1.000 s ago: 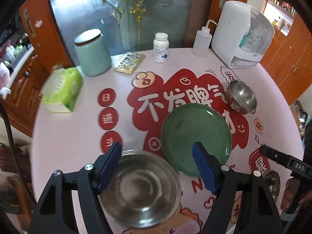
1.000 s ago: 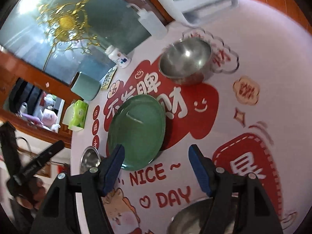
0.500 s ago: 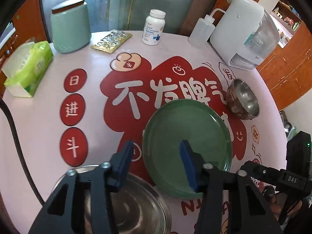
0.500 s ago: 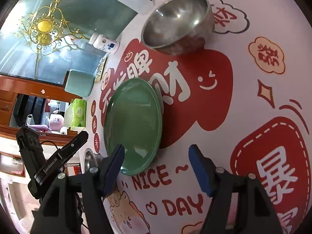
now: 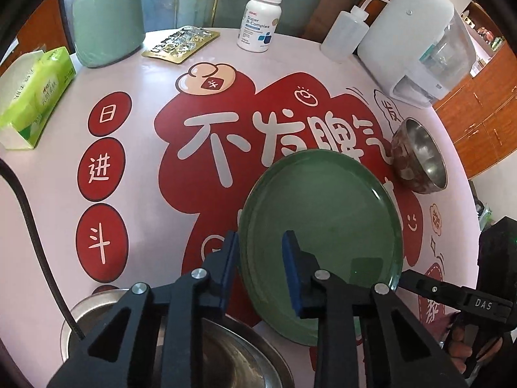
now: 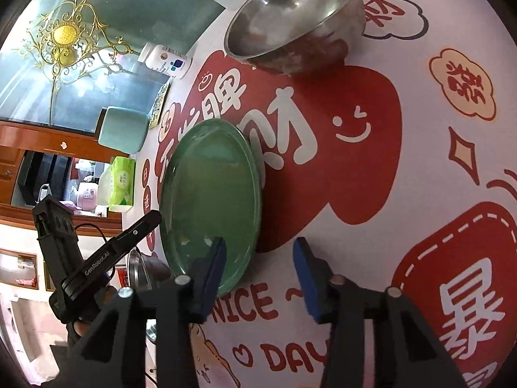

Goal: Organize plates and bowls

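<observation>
Left gripper (image 5: 260, 255) fingers closing, near-left rim of green plate (image 5: 323, 226) straddled, not yet pinched. Right gripper (image 6: 258, 260) fingers closing around plate's near-right rim, contact unclear.

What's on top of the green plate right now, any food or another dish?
No dish or food on the green plate: its face looks bare in both views, apart from a few pale specks near the edge. A small part of the near rim is hidden behind the left hand-held gripper.
</observation>
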`<control>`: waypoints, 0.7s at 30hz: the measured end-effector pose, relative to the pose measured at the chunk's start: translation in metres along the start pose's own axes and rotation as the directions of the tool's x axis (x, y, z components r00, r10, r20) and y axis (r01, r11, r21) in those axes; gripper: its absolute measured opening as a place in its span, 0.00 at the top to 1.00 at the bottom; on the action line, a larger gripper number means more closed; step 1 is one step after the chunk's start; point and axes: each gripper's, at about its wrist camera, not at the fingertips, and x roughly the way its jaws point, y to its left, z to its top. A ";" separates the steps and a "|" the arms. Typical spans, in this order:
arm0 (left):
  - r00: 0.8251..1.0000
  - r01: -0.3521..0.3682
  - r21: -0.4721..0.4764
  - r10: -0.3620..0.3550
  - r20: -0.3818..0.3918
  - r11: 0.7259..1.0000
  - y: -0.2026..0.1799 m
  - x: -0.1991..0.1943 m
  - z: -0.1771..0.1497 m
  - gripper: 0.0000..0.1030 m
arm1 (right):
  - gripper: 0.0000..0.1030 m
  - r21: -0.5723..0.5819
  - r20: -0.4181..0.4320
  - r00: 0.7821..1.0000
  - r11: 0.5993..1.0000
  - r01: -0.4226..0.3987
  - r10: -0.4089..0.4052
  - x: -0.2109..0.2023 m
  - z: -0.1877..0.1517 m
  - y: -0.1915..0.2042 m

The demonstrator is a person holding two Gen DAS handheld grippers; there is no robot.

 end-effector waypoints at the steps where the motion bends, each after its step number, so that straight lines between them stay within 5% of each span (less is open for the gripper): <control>1: 1.000 0.001 0.001 -0.001 0.003 1.000 0.000 0.000 0.000 0.75 | 0.67 -0.003 -0.001 1.000 1.000 0.002 -0.002 0.001 0.000 0.000; 17: 0.999 -0.042 0.031 0.042 0.004 0.999 -0.004 0.008 0.003 0.76 | 0.90 -0.078 0.027 0.999 0.996 0.033 -0.031 0.007 0.002 0.011; 21: 0.998 -0.062 0.033 0.062 0.001 0.998 -0.002 0.010 0.003 0.87 | 0.92 -0.086 0.029 0.999 0.995 0.044 -0.042 0.007 0.002 0.012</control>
